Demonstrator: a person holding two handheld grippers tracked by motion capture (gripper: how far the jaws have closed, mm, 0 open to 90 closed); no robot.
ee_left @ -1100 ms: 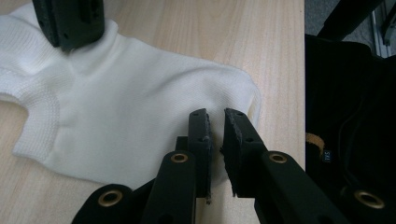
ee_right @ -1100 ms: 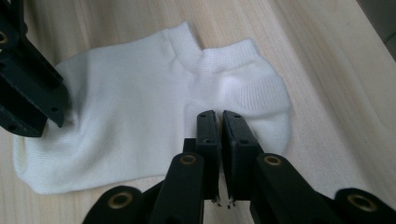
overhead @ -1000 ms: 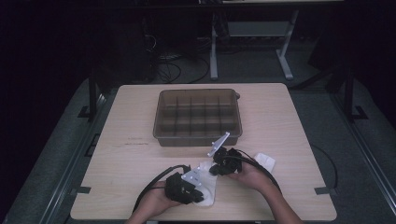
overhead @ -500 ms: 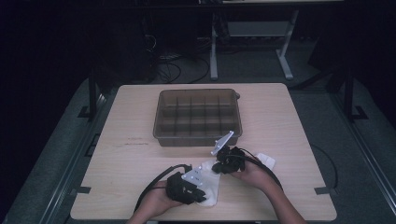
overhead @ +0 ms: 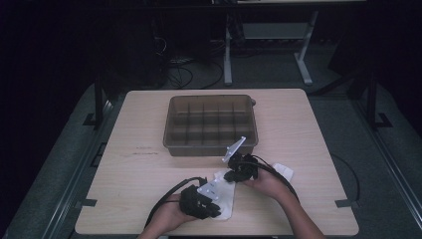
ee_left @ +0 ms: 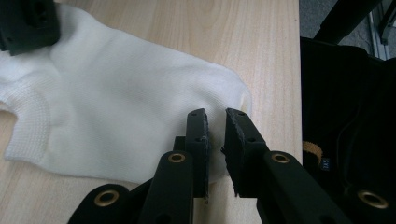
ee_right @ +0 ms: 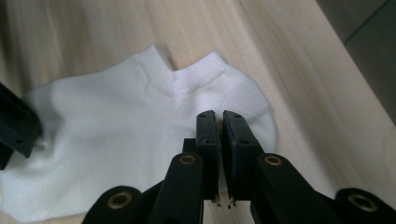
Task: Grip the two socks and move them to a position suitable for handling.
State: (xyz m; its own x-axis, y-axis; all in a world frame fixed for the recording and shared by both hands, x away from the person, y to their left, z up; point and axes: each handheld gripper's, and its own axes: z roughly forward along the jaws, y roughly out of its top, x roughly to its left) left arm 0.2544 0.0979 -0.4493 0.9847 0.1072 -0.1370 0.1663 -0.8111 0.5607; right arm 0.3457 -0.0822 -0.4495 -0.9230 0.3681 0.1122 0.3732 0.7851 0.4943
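White sock point(overhead: 222, 199): laid flat on table point(overhead: 149, 174), lower centre of the high view; no readable writing. Left gripper point(overhead: 215, 208): held low at sock's near end, jaws narrowly parted. Right gripper point(overhead: 230, 176): angled at far end, jaws nearly pressed together.

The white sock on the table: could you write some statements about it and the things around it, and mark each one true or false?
1. The white sock lies flat on the wooden table. True.
2. The sock is inside the brown tray. False: it lies on the table, nearer the person than the tray.
3. The left gripper is over one end of the sock. True.
4. The right gripper has wide open jaws. False: they are almost together.
5. The tray has dividers forming compartments. True.
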